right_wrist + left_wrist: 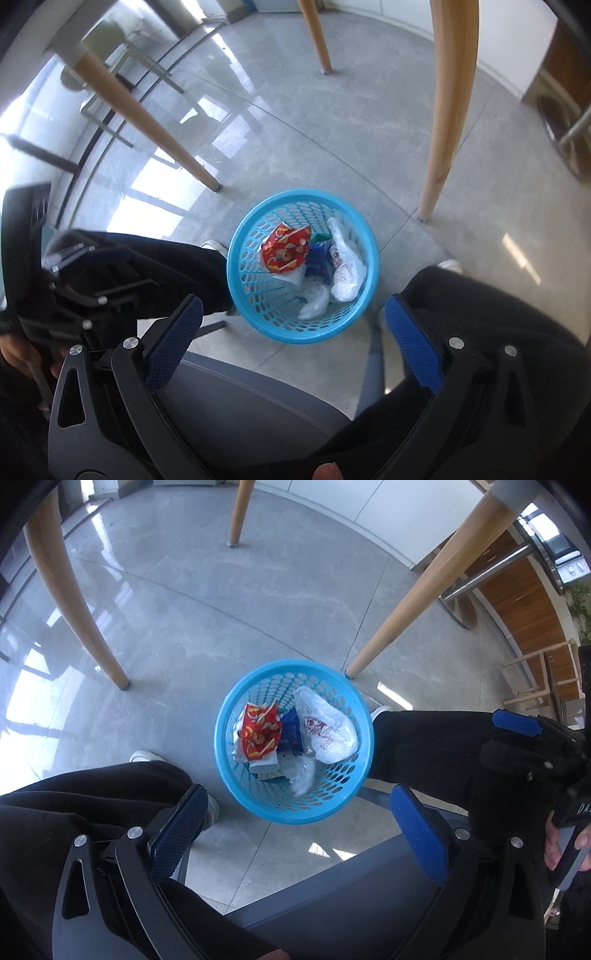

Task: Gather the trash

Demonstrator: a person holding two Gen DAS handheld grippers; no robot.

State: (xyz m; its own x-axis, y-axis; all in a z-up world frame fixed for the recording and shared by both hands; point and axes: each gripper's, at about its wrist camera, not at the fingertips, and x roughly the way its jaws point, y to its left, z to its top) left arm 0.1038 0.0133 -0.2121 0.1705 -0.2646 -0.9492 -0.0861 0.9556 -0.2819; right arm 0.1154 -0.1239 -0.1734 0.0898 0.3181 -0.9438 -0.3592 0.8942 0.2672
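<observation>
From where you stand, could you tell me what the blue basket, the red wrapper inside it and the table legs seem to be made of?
The blue basket looks like moulded plastic: glossy rim, walls pierced with regular oval holes. The red wrapper seems to be printed plastic film or foil, crumpled, with a slight shine. The table legs look like light wood with a smooth matt finish, tapered, though a painted or laminated surface cannot be ruled out.

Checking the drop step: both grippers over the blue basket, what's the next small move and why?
Probably lift both away to look for more trash. The left gripper and right gripper stand open and empty, and the wrappers and bags already lie inside the blue basket.
</observation>
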